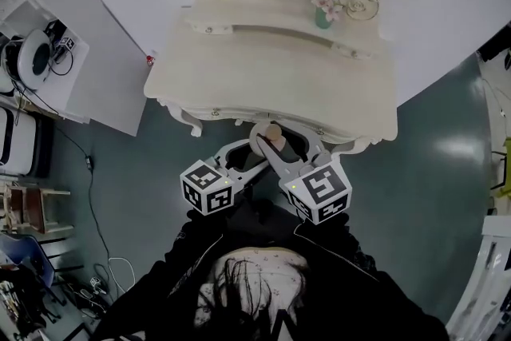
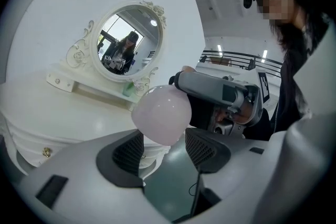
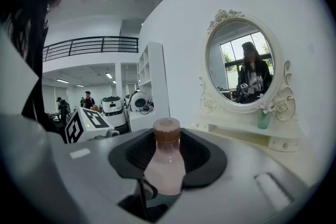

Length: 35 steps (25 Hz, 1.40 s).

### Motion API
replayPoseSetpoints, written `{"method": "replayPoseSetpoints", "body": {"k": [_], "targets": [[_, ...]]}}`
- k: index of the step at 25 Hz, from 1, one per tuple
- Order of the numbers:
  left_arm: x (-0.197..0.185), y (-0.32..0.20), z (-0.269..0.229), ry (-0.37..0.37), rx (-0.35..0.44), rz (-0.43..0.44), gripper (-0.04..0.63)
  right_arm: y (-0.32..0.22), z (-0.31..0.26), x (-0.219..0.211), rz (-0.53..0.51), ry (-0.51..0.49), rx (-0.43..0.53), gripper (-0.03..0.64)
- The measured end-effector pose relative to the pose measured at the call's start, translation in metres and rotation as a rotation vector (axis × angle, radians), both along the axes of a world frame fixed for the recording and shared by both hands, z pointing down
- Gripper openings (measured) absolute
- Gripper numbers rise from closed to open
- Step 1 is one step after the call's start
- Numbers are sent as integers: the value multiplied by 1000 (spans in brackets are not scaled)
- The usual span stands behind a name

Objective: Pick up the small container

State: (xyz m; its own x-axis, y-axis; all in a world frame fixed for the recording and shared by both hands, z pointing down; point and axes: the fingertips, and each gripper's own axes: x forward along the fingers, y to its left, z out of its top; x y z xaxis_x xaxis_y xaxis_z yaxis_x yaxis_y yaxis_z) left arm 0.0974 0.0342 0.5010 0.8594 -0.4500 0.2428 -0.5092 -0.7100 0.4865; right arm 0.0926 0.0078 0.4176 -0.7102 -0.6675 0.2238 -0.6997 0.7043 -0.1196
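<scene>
Gripping the small pale-pink bottle-shaped container with a brown cap [image 3: 165, 160], the right gripper [image 3: 167, 140] has its fingers clenched on the container's sides, holding it in the air just off the front edge of the cream carved dressing-table surface [image 1: 319, 84]. The left gripper [image 2: 164, 140] has its fingers released and spread, with the container's rounded base just over their tips

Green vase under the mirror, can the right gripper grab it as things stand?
Probably not yet. The right gripper is shut on the pink bottle, so its jaws are full, and the green vase stands back on the shelf under the mirror.
</scene>
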Motion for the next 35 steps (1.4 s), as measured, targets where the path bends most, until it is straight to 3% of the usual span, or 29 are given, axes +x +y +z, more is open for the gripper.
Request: {"method": "replayPoseSetpoints", "body": {"k": [18,35], "targets": [[-16,57,-9,-58,4,-27,245,59,-10,-14,-32,-45,22,149],[-117,109,-9,-29,5,5,245,109,-9,-115,5,-24,3,149]]}}
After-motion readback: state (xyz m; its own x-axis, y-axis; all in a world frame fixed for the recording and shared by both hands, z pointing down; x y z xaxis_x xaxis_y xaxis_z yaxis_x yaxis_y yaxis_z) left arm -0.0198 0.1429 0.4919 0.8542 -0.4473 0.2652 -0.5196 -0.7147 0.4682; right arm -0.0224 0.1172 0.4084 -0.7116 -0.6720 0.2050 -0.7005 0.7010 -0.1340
